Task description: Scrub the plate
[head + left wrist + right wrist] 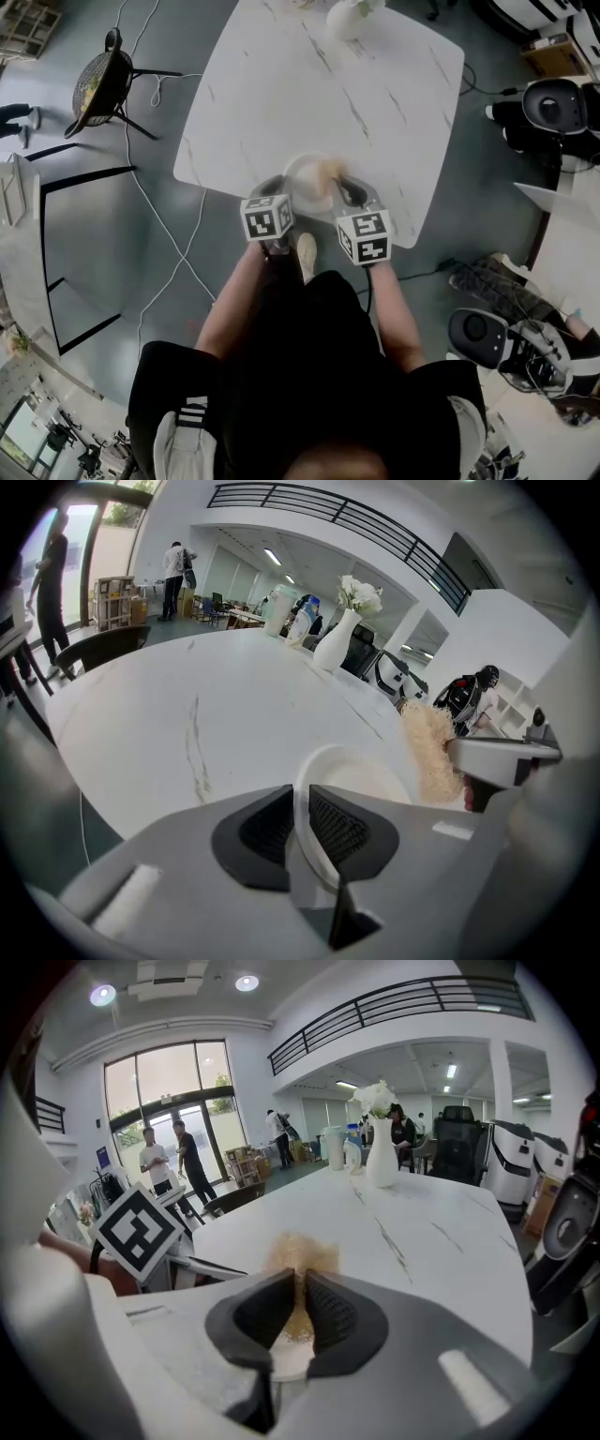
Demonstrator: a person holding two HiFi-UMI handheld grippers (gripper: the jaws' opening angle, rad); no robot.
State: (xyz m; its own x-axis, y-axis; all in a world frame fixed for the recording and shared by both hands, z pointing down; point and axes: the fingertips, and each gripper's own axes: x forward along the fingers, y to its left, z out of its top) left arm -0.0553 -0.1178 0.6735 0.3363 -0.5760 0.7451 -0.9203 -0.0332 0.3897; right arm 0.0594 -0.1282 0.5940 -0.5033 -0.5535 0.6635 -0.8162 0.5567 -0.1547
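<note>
The scrubbing step looks to be under way. The left gripper [300, 829] is pinching the plate [361, 772] by its near rim, with the jaws narrowed onto the thin edge, at the near side of the table [309, 84]. The right gripper [300, 1302] is clamping a tan fibrous scrubber [302, 1255]. Its jaws are almost together, squeezing the fibres between the pads, and a tuft is sticking out past the tips. In the left gripper view that tuft is sitting just beside the plate's far rim.

The next move, as I am judging it, is bringing the scrubber down onto the plate's face and working it across. The left grip needs to be holding firm enough that the thin rim is not slipping or twisting out.

Some things are proving hard to make out:
- Whether the scrubber is actually touching the plate right now — the 2 gripper views are not settling it.
- In the head view the 2 marker cubes are covering both sets of jaws and much of the plate.
- Whether the plate is resting on the table or lifted clear is unclear — and any dirt on it is too faint to be seen
</note>
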